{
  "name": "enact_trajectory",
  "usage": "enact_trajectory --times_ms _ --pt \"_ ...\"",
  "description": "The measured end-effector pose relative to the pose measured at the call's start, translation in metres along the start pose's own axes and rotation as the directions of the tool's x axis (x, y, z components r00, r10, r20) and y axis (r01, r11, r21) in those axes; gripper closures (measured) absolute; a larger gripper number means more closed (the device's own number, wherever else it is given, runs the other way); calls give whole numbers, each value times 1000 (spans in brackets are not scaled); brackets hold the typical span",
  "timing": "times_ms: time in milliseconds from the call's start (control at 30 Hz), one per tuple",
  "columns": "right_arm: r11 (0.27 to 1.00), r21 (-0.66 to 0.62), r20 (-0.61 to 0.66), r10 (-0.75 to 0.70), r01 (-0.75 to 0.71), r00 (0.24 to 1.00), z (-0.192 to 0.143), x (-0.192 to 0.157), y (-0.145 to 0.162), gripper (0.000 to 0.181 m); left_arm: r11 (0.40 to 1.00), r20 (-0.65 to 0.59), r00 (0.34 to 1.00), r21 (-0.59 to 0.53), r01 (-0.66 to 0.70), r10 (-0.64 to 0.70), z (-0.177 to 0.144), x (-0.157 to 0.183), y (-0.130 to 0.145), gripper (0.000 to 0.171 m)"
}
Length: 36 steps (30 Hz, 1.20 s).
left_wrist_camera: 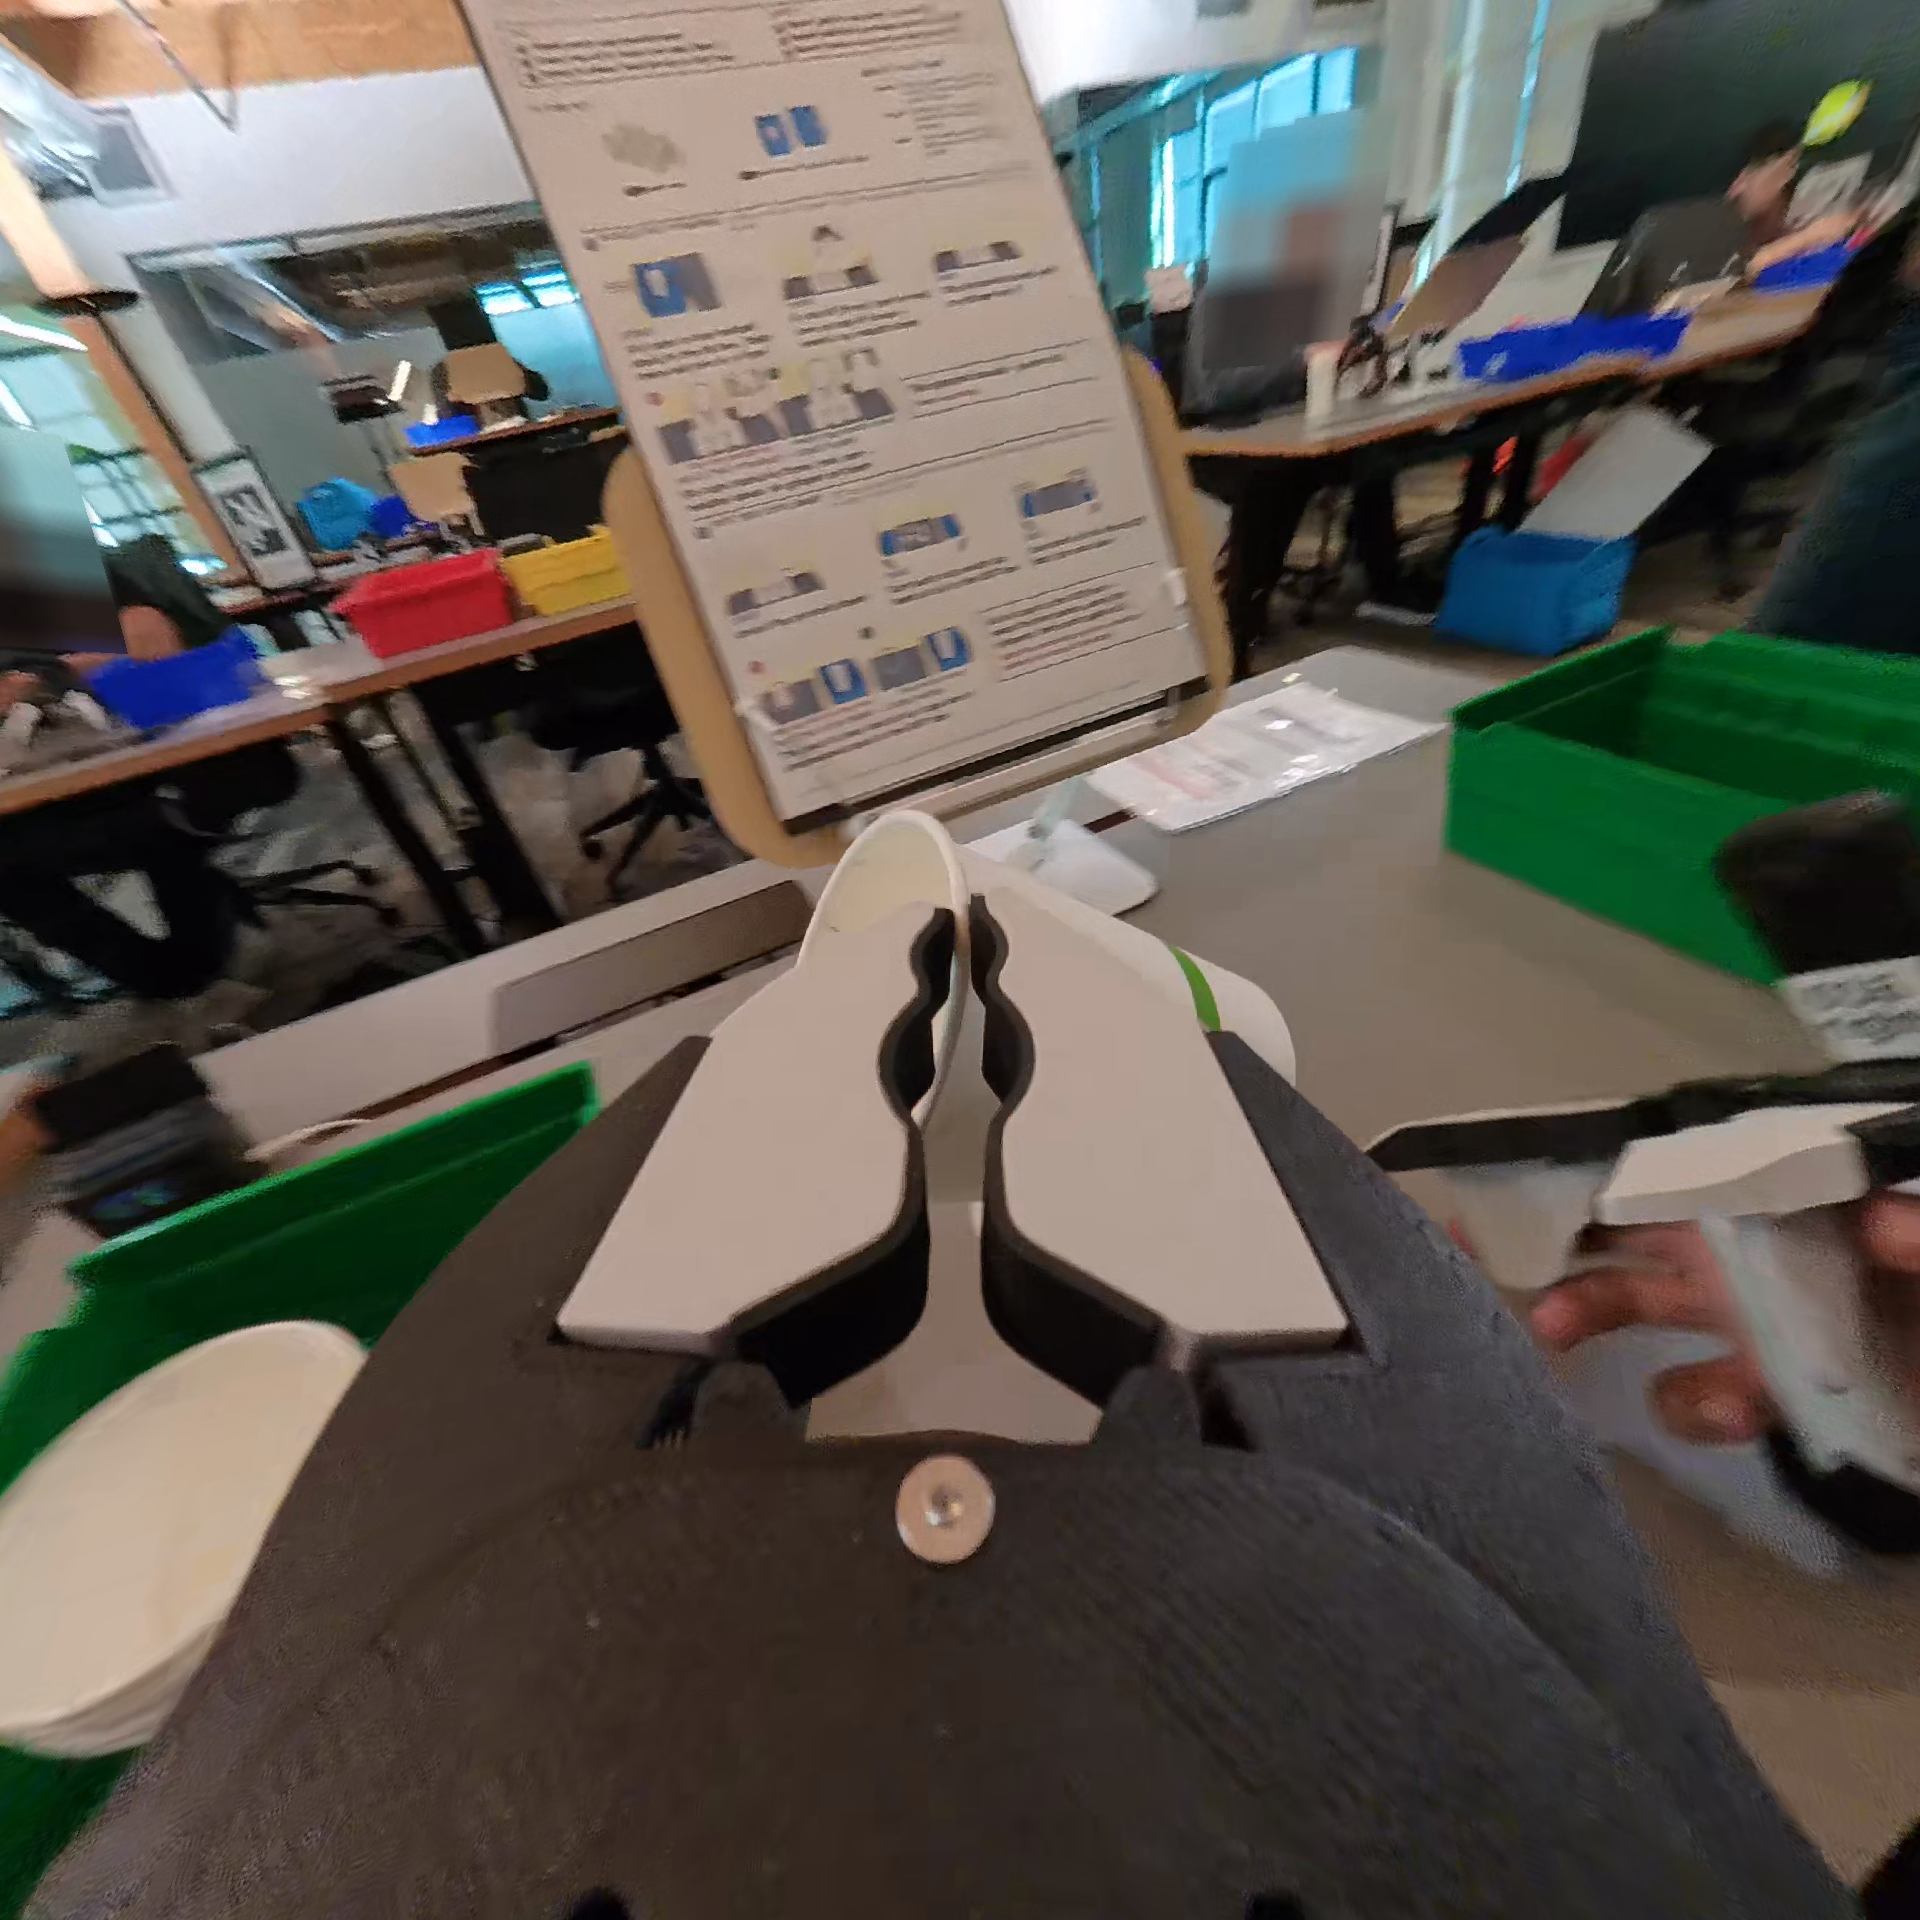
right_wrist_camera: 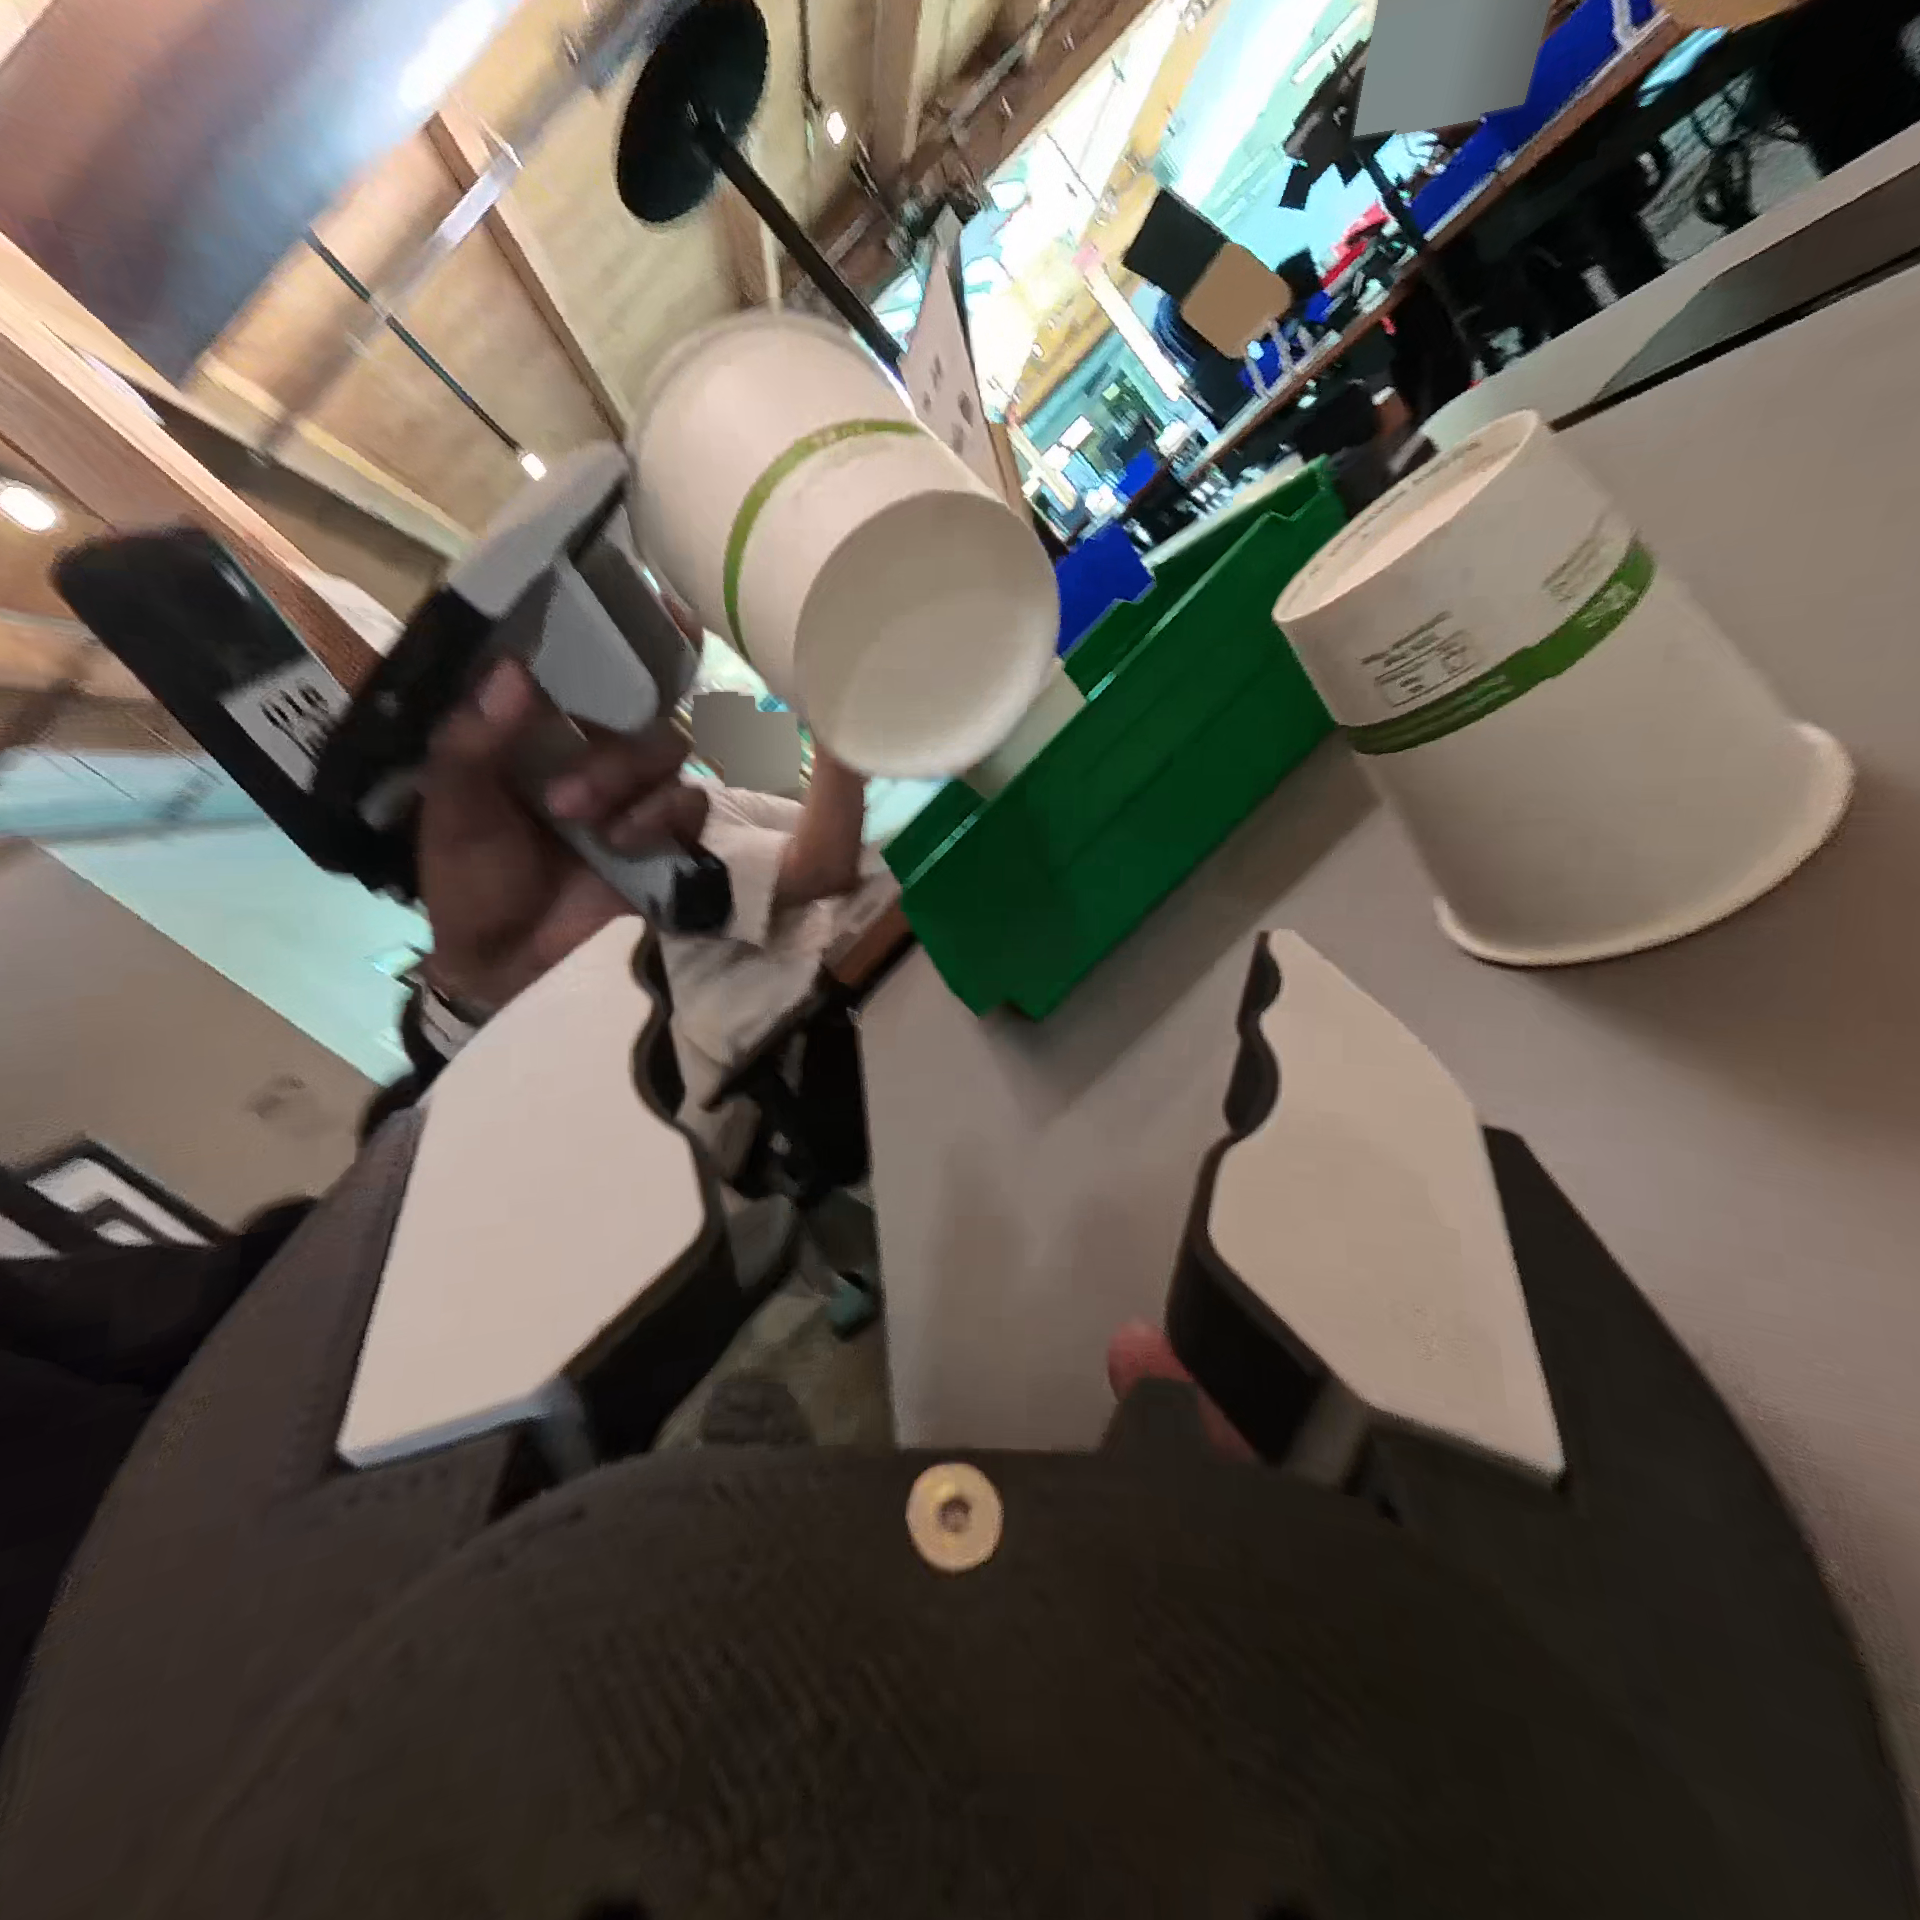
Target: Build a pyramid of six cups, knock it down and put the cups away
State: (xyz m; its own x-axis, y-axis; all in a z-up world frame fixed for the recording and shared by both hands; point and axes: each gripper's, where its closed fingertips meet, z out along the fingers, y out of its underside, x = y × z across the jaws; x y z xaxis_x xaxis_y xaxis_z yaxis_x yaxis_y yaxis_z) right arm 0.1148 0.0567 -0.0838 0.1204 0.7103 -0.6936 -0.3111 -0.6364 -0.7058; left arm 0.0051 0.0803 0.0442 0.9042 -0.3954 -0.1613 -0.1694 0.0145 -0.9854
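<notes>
- The left gripper [left_wrist_camera: 961, 925], with flat pale-grey fingers edged in wavy black pads, was closed down on the thin rolled rim of a white paper cup [left_wrist_camera: 1049, 935]; one finger sat inside the mouth, the other against the outer wall.
- That paper cup, smooth and tapered with a green band near its base, was held lying sideways in the air above the grey table [left_wrist_camera: 1403, 935], clear of its surface.
- The right wrist view showed the same cup [right_wrist_camera: 831, 540] with its recessed round base turned toward the camera, and a hand [right_wrist_camera: 520, 821] wrapped about the left gripper's handle.
- The right gripper [right_wrist_camera: 956, 997] stood wide open with nothing between its fingers, hovering over the table's near edge.
- A second paper cup [right_wrist_camera: 1558, 707] stood upside down on the matte grey table [right_wrist_camera: 1714, 1143], mouth flat against it, green-banded and printed, ahead and to the right of the right gripper.
- A rigid green plastic bin [right_wrist_camera: 1091, 831] sat at the table's left edge, beyond the open fingers.
- Another green bin [left_wrist_camera: 1621, 790] sat toward the table's right side.
- A printed sheet on a tilted stand [left_wrist_camera: 862, 416] rose at the far edge.
</notes>
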Motion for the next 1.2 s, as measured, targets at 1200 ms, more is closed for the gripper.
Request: enact_trajectory --times_ms 1200 --pt "637 -535 -338 -764 555 550 -59 77 -111 109 963 -103 971 -185 195 -216 50 112 143 145"
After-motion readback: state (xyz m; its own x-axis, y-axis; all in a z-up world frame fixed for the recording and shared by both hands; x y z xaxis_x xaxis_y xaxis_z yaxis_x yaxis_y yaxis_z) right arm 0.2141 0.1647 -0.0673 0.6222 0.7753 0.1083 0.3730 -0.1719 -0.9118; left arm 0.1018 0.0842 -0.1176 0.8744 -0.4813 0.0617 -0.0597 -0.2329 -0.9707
